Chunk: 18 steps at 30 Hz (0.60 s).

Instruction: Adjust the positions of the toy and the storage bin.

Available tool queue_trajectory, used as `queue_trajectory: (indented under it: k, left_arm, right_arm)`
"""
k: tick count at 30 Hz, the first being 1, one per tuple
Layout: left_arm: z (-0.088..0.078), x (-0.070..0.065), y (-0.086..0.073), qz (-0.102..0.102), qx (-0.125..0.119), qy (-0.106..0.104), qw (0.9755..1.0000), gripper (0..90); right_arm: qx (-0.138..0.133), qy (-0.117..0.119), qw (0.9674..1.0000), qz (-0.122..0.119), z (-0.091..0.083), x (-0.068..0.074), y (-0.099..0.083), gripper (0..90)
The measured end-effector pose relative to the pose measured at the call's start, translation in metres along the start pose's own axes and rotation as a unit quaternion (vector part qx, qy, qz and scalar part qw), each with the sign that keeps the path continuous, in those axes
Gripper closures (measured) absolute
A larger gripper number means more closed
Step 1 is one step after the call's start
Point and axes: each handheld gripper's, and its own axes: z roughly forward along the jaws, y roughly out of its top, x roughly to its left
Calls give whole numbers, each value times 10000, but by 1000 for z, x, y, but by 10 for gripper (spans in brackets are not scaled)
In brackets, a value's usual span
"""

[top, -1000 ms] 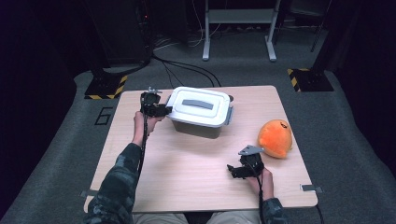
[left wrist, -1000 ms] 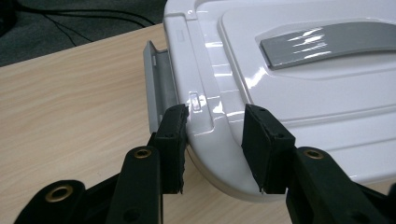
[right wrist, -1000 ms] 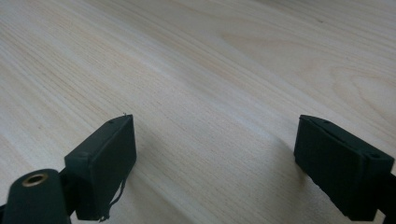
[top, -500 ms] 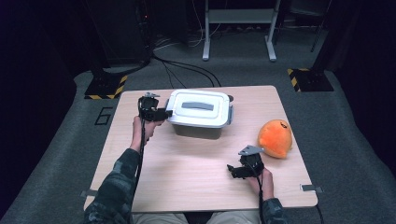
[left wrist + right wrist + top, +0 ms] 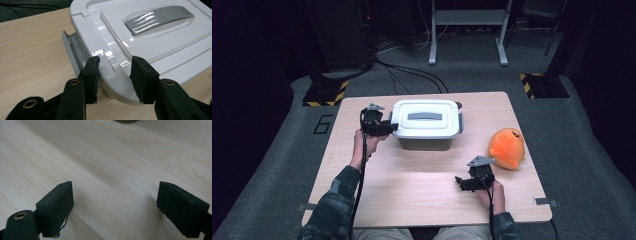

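White plastic storage box (image 5: 427, 125) sits at table's (image 5: 412, 200) far centre, left gripper (image 5: 115, 72) narrowed on its left lid corner beside the open latch (image 5: 72, 52); right gripper (image 5: 115, 207) wide, empty; risk: shallow corner grip slips, lid snaps back.

Box at the table's middle rear, hands to either side

On the table (image 5: 422, 200) a lidded box (image 5: 426, 124) sits near the far edge, about midway across, with a handle (image 5: 425, 116) on top of its lid. The left gripper (image 5: 384, 127) is at the box's left end, its jaws astride the lid's corner rim. A plush toy (image 5: 507, 147) lies to the right of the box, well apart from it. The right gripper (image 5: 462, 182) rests on the tabletop nearer the person, in front of and left of the toy.
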Motion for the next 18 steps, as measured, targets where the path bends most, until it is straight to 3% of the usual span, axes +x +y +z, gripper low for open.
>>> queue_trajectory:
  k: [8, 9, 11, 13, 18]
  left_arm:
    - [-4, -5, -2, 128, 32, 65, 9999, 587]
    - [-4, -5, -1, 281, 83, 82, 9995, 586]
    - [-2, -5, 0, 336, 74, 102, 9994, 571]
    - [-1, -4, 2, 366, 128, 109, 9992, 524]
    - [4, -4, 9, 489, 90, 216, 9985, 307]
  right_arm:
    - [2, 1, 10000, 2, 0, 0, 0, 132]
    - [1, -1, 10000, 3, 0, 0, 0, 132]
    - [1, 1, 10000, 2, 0, 0, 0, 132]
    - [1, 1, 10000, 4, 0, 0, 0, 132]
    - [1, 2, 10000, 3, 0, 0, 0, 133]
